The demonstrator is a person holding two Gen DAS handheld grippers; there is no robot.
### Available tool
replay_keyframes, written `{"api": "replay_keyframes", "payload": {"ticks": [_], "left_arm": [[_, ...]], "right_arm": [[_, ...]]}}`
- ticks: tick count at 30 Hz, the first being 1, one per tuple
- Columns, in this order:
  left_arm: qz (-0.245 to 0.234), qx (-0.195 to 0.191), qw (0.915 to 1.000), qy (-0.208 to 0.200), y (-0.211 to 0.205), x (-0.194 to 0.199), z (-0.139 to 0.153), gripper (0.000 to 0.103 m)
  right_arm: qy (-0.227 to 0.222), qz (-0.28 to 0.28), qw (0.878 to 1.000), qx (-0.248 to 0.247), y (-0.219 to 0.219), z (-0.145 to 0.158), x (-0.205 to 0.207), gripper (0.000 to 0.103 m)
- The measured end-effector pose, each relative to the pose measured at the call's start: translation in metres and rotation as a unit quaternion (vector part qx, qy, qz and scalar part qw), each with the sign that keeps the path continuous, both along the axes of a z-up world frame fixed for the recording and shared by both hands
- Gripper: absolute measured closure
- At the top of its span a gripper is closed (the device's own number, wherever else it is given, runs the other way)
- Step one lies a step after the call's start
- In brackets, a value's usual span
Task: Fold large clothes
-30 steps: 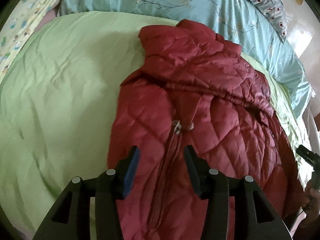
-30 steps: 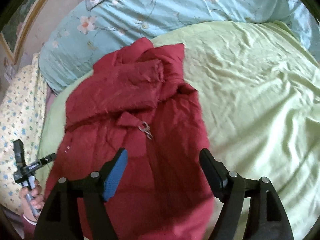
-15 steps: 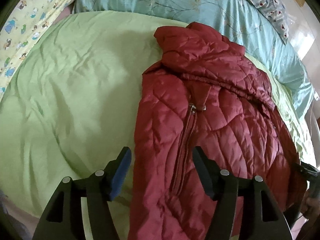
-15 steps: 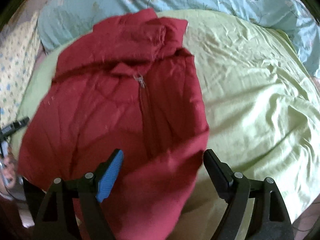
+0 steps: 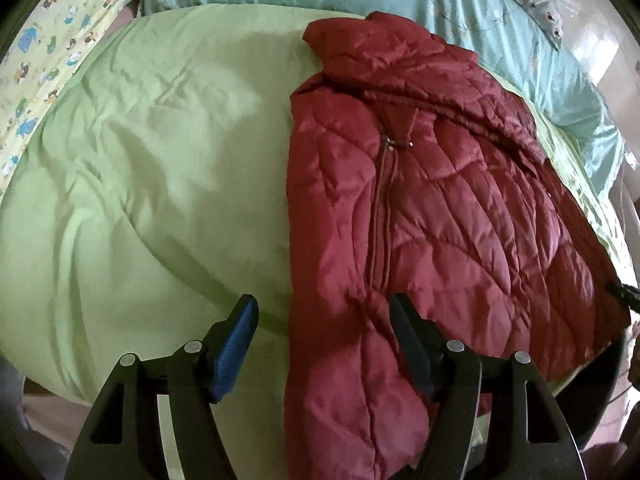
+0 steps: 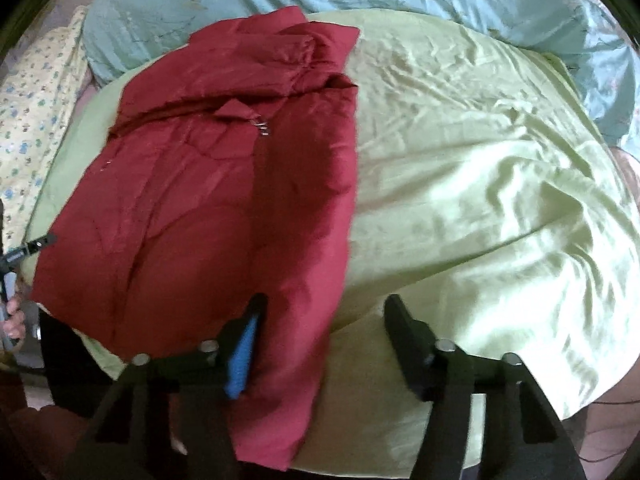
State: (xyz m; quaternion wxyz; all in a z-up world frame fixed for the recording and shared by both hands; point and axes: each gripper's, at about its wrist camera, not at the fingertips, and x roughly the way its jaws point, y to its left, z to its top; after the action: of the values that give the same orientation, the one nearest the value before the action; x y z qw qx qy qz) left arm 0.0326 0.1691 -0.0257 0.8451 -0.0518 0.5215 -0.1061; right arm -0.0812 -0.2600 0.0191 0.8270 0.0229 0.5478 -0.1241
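Observation:
A dark red quilted jacket (image 5: 432,200) lies zipped, front up, on the green bedcover (image 5: 140,184), its hood toward the pillows and its hem hanging over the near bed edge. My left gripper (image 5: 324,328) is open and empty above the jacket's lower left side. In the right wrist view the jacket (image 6: 224,208) fills the left half. My right gripper (image 6: 324,328) is open and empty over the jacket's lower right edge, its left finger over the cloth, its right finger over the green cover (image 6: 480,184).
A light blue floral quilt (image 5: 460,4) lies along the head of the bed. A yellow patterned sheet (image 5: 48,48) lies along one side. The other gripper's tip (image 6: 24,252) and a hand show at the left edge of the right wrist view.
Both grippers have pulled back toward the near bed edge, so more of the jacket and its hem shows. The left jaws opened wider. The jacket has not moved.

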Motion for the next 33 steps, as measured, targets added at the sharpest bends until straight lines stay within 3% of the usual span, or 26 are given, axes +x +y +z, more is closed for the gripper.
{"api": "replay_keyframes", "payload": {"ticks": [3, 10, 13, 25, 27, 29, 33], "left_arm": [[-0.005, -0.009, 0.9999, 0.004, 0.0, -0.005, -0.002, 0.035], [-0.042, -0.016, 0.9988, 0.021, -0.011, -0.018, -0.013, 0.041], [-0.056, -0.007, 0.9982, 0.023, -0.017, -0.02, -0.017, 0.046], [-0.07, -0.013, 0.9969, 0.035, -0.019, -0.023, -0.025, 0.047], [-0.072, -0.012, 0.9968, 0.034, -0.02, -0.024, -0.023, 0.054], [-0.077, -0.012, 0.9965, 0.03, -0.021, -0.026, -0.021, 0.069], [-0.083, -0.012, 0.9964, 0.015, -0.024, -0.03, -0.014, 0.079]], "right_arm": [[-0.005, 0.01, 0.999, 0.031, 0.007, -0.004, 0.001, 0.056], [-0.002, 0.007, 0.998, 0.061, 0.007, -0.013, -0.006, 0.054], [0.0, 0.008, 0.998, 0.059, 0.009, -0.012, -0.006, 0.053], [0.023, 0.029, 0.998, 0.059, 0.018, -0.017, -0.003, 0.052], [0.024, 0.033, 0.998, 0.058, 0.019, -0.017, -0.003, 0.052], [0.022, 0.035, 0.997, 0.059, 0.019, -0.017, -0.004, 0.055], [0.004, 0.036, 0.996, 0.083, 0.017, -0.014, -0.007, 0.067]]}}
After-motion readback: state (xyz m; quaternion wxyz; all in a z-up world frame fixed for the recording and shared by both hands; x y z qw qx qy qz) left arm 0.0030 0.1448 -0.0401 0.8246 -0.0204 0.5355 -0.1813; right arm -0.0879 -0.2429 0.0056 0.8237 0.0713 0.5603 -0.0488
